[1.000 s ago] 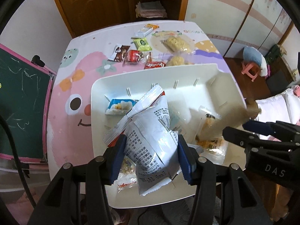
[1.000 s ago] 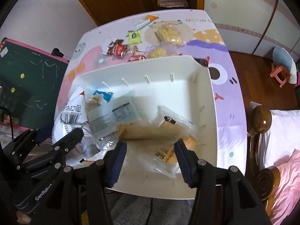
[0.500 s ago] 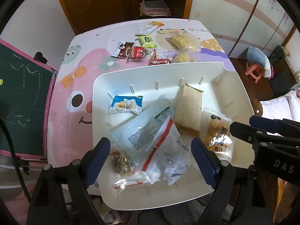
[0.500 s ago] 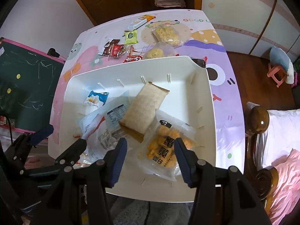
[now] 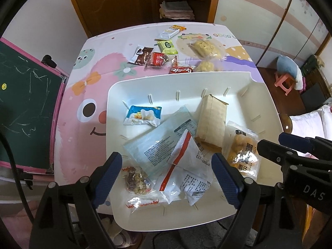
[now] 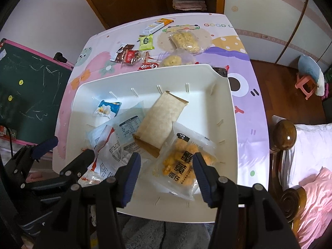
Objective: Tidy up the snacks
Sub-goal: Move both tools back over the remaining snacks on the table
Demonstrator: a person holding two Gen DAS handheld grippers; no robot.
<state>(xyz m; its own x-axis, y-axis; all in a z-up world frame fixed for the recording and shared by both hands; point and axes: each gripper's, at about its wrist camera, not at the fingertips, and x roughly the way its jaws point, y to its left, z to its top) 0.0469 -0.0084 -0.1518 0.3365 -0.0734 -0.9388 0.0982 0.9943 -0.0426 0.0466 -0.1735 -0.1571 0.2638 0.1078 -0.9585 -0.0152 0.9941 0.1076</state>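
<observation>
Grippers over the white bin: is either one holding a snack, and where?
No, nothing is held. The left gripper and right gripper hang open above snacks lying loose in the bin.

Bin's [image 5: 116, 108] far half bare

White bin [image 5: 116, 103] holds approx 6 flat snack packs [image 5: 187, 161]; 7 more snacks [image 5: 157, 60] lie behind it.

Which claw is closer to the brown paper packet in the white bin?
Right. The right claw hovers just below the brown paper packet; the left claw sits farther off, over the white bags.
</observation>
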